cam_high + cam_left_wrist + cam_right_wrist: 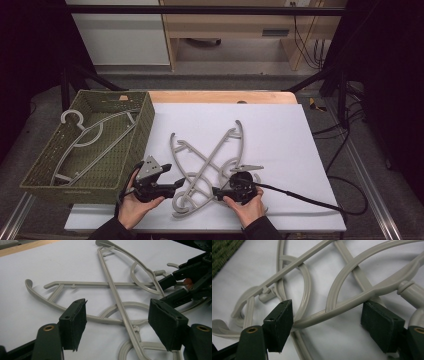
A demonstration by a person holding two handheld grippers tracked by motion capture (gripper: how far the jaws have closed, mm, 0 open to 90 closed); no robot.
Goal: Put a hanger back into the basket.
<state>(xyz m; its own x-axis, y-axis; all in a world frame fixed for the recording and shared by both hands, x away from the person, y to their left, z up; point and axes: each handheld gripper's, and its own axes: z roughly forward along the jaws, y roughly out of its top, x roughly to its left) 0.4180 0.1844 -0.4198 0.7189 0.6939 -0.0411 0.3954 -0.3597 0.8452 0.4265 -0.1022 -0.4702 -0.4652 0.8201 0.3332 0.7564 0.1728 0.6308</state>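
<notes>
Left gripper (176,184) jaws apart, nothing pinched, hovering at left edge of crossed grey hangers (210,162). Right gripper (216,191) jaws spread around hanger arm near hook neck (409,290), pads not pressing. Hangers lie tangled on white desk (280,135), just right of green wicker basket (145,120); one hanger (92,137) already inside basket. Step, I judge: securing top hanger. Next: close right pads on arm, lift clear of lower hanger, carry left to basket.
</notes>
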